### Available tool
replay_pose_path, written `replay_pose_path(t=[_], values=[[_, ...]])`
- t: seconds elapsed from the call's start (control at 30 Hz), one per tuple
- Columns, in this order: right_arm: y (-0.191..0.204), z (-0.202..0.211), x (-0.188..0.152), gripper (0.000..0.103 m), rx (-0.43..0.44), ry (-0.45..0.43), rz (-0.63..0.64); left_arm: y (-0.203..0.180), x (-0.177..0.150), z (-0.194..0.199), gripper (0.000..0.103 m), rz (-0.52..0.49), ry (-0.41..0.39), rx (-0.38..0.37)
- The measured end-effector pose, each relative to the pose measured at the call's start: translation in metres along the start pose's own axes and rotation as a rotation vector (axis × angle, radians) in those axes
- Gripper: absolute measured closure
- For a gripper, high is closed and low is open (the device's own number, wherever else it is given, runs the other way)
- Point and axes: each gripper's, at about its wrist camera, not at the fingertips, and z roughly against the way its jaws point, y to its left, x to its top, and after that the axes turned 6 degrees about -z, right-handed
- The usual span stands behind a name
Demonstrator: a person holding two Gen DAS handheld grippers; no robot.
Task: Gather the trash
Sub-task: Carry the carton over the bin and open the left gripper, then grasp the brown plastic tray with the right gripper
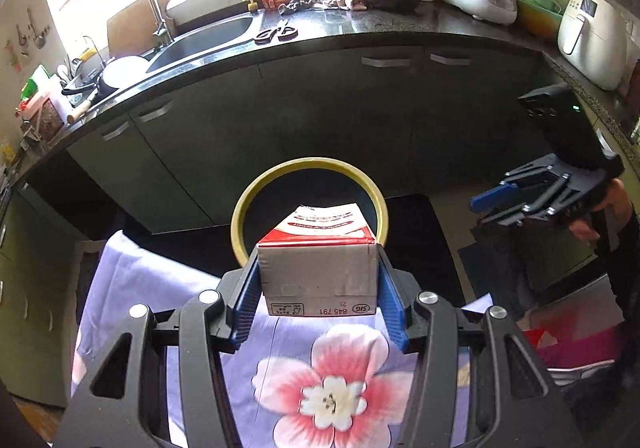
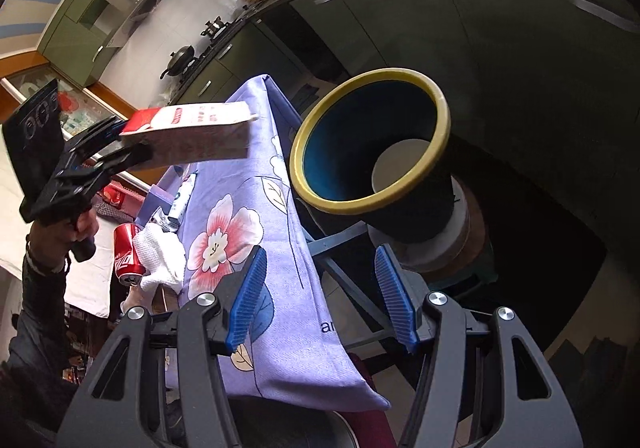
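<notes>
My left gripper [image 1: 318,257] is shut on a red and white drink carton [image 1: 316,276], blue pads pressing both its sides. The carton points at a dark bin with a yellow rim [image 1: 310,163] just beyond the table's far edge. In the right wrist view the carton [image 2: 192,136] hangs over the purple floral tablecloth [image 2: 256,248], left of the bin [image 2: 298,172], and the left gripper [image 2: 120,146] holds its base. My right gripper [image 2: 320,252] stands open with nothing between its fingers, near the table's corner. A red can [image 2: 126,252], a crumpled white tissue [image 2: 162,260] and a small wrapper [image 2: 182,200] lie on the cloth.
A dark kitchen counter [image 1: 360,36] with a sink [image 1: 208,40], scissors [image 1: 276,33] and appliances runs behind the bin. Green cabinets [image 1: 320,108] stand under it. The bin sits on a round stand [image 2: 452,248]. A white round thing [image 2: 400,164] lies in its bottom.
</notes>
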Motion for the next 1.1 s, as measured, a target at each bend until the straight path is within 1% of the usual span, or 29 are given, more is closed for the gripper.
replay_pose_path(t=[0.1,0.17,0.2,0.23,0.27,0.3,0.33,0.43,0.5,0.53,0.6,0.67,0.77,0.83,0.93,1.0,1.07,1.1], values=[[-0.009,0.005,0.000,0.046,-0.016,-0.008,-0.014,0.003,0.022,-0.051,0.052,0.025,0.031,-0.003],[-0.014,0.006,-0.001,0.046,-0.020,-0.010,-0.023,0.007,0.030,-0.078,0.051,0.050,0.065,0.018],[-0.015,0.006,-0.002,0.045,-0.018,-0.010,-0.026,0.010,0.031,-0.088,0.049,0.071,0.082,0.021],[-0.016,0.007,-0.002,0.043,-0.017,-0.009,-0.030,0.012,0.032,-0.096,0.046,0.085,0.102,0.017],[-0.015,0.006,-0.004,0.043,-0.016,-0.011,-0.029,0.011,0.032,-0.100,0.041,0.095,0.115,0.027],[-0.015,0.007,-0.005,0.043,-0.015,-0.011,-0.025,0.012,0.030,-0.098,0.037,0.104,0.116,0.038],[-0.015,0.007,-0.005,0.043,-0.015,-0.013,-0.022,0.014,0.027,-0.092,0.037,0.119,0.106,0.036],[-0.009,0.004,-0.006,0.043,-0.006,-0.013,-0.008,0.016,0.015,-0.058,0.034,0.170,0.069,0.038],[-0.001,0.000,-0.006,0.043,-0.001,-0.008,0.011,0.017,0.002,-0.027,0.025,0.217,0.026,0.058],[0.005,-0.003,-0.007,0.043,0.005,-0.003,0.022,0.017,-0.007,-0.009,0.022,0.242,0.007,0.075],[0.016,-0.011,-0.009,0.043,0.021,0.012,0.044,0.012,-0.025,0.029,0.013,0.286,-0.036,0.135],[0.033,-0.020,-0.011,0.043,0.033,0.035,0.082,0.006,-0.049,0.068,0.008,0.353,-0.085,0.195],[0.068,-0.039,-0.020,0.043,0.060,0.081,0.167,-0.001,-0.096,0.124,0.007,0.473,-0.169,0.261],[0.095,-0.051,-0.029,0.043,0.063,0.101,0.235,-0.002,-0.128,0.153,0.007,0.542,-0.200,0.309],[0.144,-0.072,-0.053,0.043,0.054,0.144,0.375,-0.012,-0.183,0.183,0.007,0.636,-0.204,0.387],[0.172,-0.089,-0.070,0.043,0.053,0.196,0.445,-0.019,-0.220,0.196,0.007,0.688,-0.180,0.438],[0.196,-0.105,-0.086,0.049,0.050,0.242,0.503,-0.027,-0.257,0.207,0.007,0.736,-0.146,0.471],[0.206,-0.112,-0.093,0.058,0.043,0.265,0.526,-0.030,-0.274,0.212,0.007,0.763,-0.134,0.474]])
